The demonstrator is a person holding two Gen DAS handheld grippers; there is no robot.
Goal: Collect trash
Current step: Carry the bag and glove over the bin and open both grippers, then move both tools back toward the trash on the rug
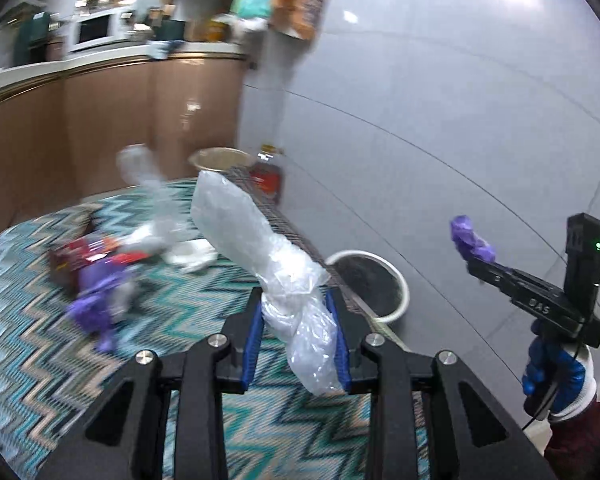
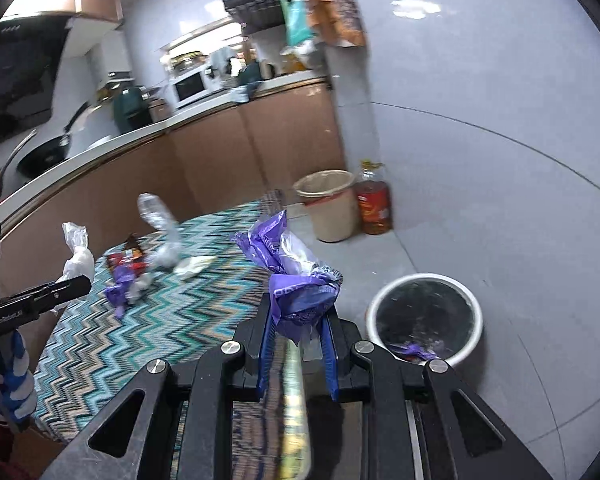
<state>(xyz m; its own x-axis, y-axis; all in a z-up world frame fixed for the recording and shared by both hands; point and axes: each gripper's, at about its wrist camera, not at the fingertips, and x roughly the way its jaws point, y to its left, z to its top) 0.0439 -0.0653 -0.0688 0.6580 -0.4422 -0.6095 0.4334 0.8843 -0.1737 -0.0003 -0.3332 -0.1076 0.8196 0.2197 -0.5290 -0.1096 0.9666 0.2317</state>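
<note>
Both sets of tongs are loaded. Left tongs (image 1: 296, 320) clamped on a crumpled clear plastic bag (image 1: 260, 240), which sticks up toward 11 o'clock past the blue pads (image 1: 252, 340). Right tongs (image 2: 298, 336) clamped on a purple plastic wrapper (image 2: 292, 280) with some clear film mixed in; it pokes up toward 12 o'clock.

From the left wrist view, the right tongs sit at 3 o'clock, held by a blue-and-white gloved hand (image 1: 556, 376), purple scrap at the tip.

More trash lies on the zigzag-patterned desk (image 2: 112, 340), blurred in the left view: a crushed clear bottle (image 2: 160, 216), a red snack packet (image 2: 126, 260), a purple wrapper scrap (image 2: 120, 284), white crumpled paper (image 2: 192, 266). All sit around 10 o'clock of the right tongs, well apart from them.

White-rimmed bin (image 2: 424, 320) on the grey floor at 3 o'clock of the right tongs, just beside the desk edge; purple scraps lie inside. Beige bucket (image 2: 332, 208) and a red-labelled oil bottle (image 2: 374, 204) stand by the wall at 1 o'clock, touching or nearly so.
</note>
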